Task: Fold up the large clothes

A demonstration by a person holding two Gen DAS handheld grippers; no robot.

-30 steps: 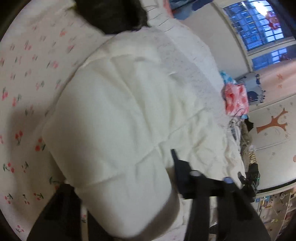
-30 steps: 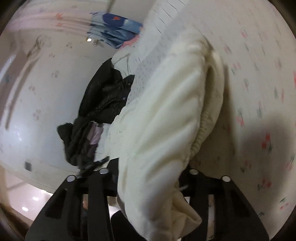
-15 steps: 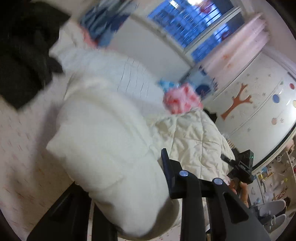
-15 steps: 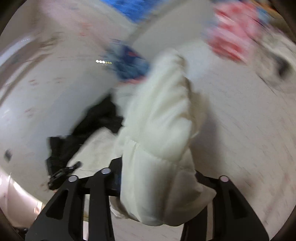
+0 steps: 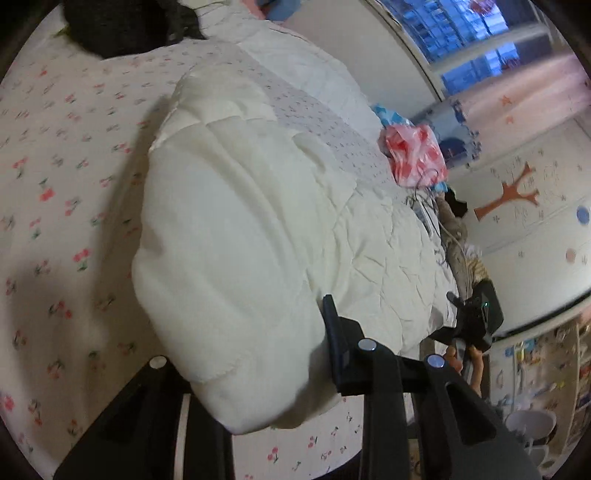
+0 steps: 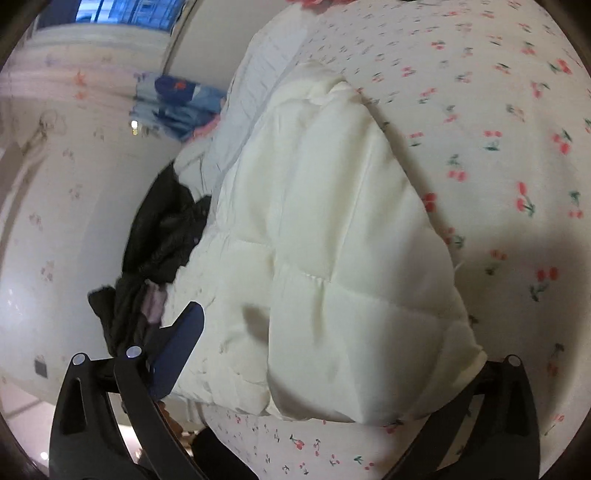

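Observation:
A cream-white padded jacket [image 5: 236,236] lies folded on the cherry-print bed sheet [image 5: 55,184]. It also shows in the right wrist view [image 6: 332,240]. My left gripper [image 5: 251,369] has its jaws spread wide on either side of the jacket's near end. My right gripper [image 6: 340,369] has its jaws spread wide around the jacket's other end, with the left finger [image 6: 177,343] clear of the fabric. Neither gripper pinches the fabric.
A black garment [image 5: 125,22] lies at the bed's far end; it also shows in the right wrist view [image 6: 159,236]. A quilted cream blanket [image 5: 388,251] and a pink-red bundle [image 5: 413,155] lie beside the jacket. The bed edge is close below both grippers.
Both grippers were shut on the jacket and carried it through the air. Now the jacket lies on the bed and both grippers have opened wide.

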